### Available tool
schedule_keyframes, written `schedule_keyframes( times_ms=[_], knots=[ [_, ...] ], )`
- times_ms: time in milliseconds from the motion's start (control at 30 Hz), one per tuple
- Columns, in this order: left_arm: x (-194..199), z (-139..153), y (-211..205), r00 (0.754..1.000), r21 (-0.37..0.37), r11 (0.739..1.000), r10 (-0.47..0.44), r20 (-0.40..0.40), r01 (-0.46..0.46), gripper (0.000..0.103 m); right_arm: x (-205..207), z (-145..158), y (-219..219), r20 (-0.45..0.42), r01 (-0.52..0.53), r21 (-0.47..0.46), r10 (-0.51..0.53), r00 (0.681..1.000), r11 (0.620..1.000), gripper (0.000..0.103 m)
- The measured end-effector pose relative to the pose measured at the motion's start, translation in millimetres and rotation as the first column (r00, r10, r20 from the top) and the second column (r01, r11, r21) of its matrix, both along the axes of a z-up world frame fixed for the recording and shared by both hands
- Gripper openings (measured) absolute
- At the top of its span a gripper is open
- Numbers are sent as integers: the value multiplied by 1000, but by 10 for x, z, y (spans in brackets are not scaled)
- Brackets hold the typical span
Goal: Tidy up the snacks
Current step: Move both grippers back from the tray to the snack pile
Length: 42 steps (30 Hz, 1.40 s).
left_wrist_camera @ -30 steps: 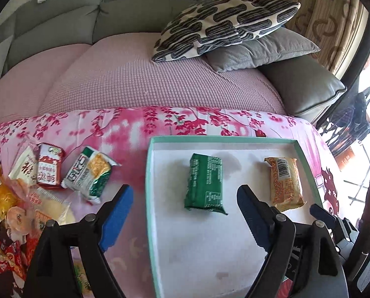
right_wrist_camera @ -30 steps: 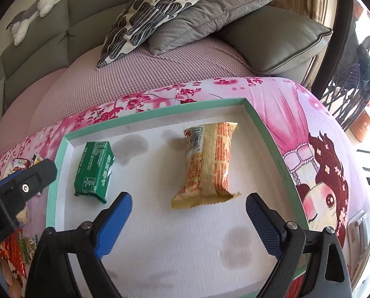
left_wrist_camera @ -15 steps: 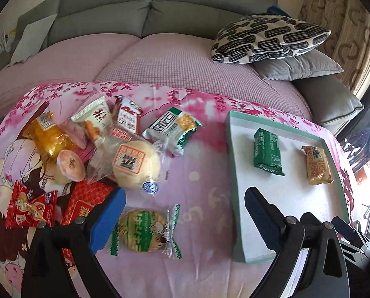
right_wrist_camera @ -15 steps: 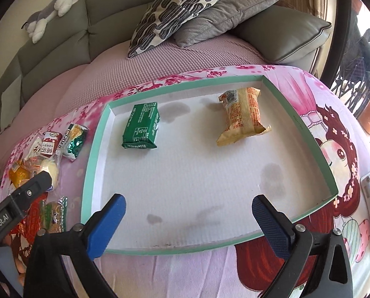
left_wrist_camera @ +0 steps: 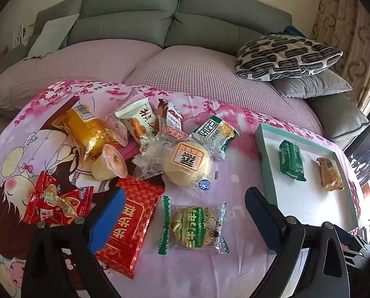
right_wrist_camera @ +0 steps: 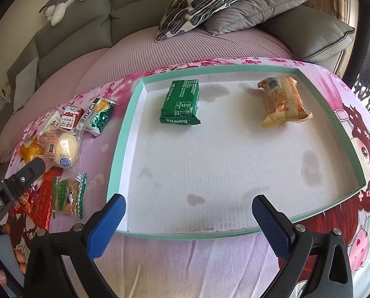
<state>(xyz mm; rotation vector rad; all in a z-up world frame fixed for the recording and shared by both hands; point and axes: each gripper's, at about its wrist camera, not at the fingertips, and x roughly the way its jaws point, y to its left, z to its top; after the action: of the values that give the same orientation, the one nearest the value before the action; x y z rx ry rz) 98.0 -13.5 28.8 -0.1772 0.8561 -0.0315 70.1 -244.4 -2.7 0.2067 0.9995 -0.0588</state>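
Left wrist view: left gripper (left_wrist_camera: 182, 213) spread wide, empty, above green-wrapped biscuit (left_wrist_camera: 193, 227). Right gripper (right_wrist_camera: 188, 221) wide too, empty, over tray (right_wrist_camera: 121, 136) edge.

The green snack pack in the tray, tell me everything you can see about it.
The green snack pack is a small, glossy rectangular wrapper with white print and crimped ends. It lies flat, sealed, in the far-left part of the white-floored, teal-rimmed tray, apart from the orange pack. Neither gripper touches it.
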Motion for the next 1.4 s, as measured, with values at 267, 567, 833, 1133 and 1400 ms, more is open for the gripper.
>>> schedule_keyframes(
  times_ms=[267,567,833,1133,1400],
  knots=[
    [-105,79,185,997,-26,999,49,58,-47,97,-27,31,142,2,-5,-5,5,1000,1000,103],
    [-149,150,320,995,3,997,76,64,-76,97,-53,78,342,58,-63,44,61,996,997,103],
    [-149,95,578,993,85,990,118,-10,-117,97,1,101,612,108,-111,72,103,989,991,103],
    [-227,77,1069,972,83,970,233,-40,-229,97,55,87,1106,119,-199,56,191,974,978,103],
    [-217,-90,1372,949,24,955,296,-104,-295,97,79,84,1423,119,-254,-39,256,959,967,103]
  ],
)
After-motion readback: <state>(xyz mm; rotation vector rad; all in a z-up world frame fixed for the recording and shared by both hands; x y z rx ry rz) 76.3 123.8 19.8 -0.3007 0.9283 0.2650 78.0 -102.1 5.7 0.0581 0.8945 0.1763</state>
